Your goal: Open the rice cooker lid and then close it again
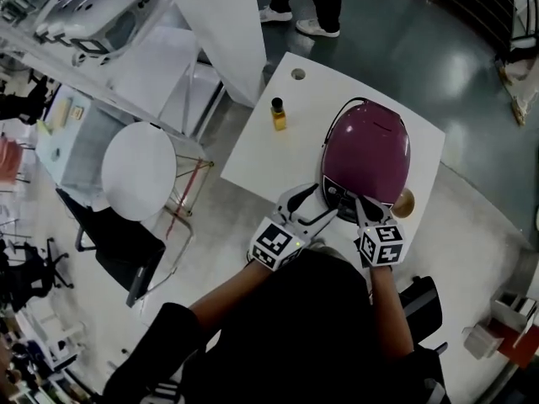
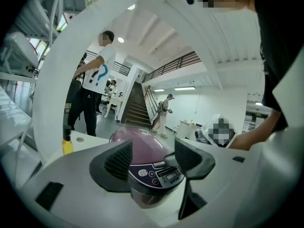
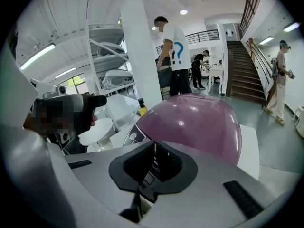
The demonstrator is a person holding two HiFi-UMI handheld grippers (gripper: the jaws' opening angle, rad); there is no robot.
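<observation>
Head view: rice cooker (image 1: 370, 150) at counter's (image 1: 269, 154) near edge, right gripper (image 1: 364, 207) over its front, jaws together, empty; left gripper (image 1: 331, 213) alongside, jaws apart.

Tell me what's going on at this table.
A person holding a two-jaw gripper in each hand is working at the front of a glossy purple dome-lidded rice cooker on a white table. The lid is down. The left gripper has its jaws apart, framing the cooker's dark control panel. The right gripper, jaws together, points down at the cooker's front edge. A small yellow bottle with a black cap stands apart, untouched.
</observation>
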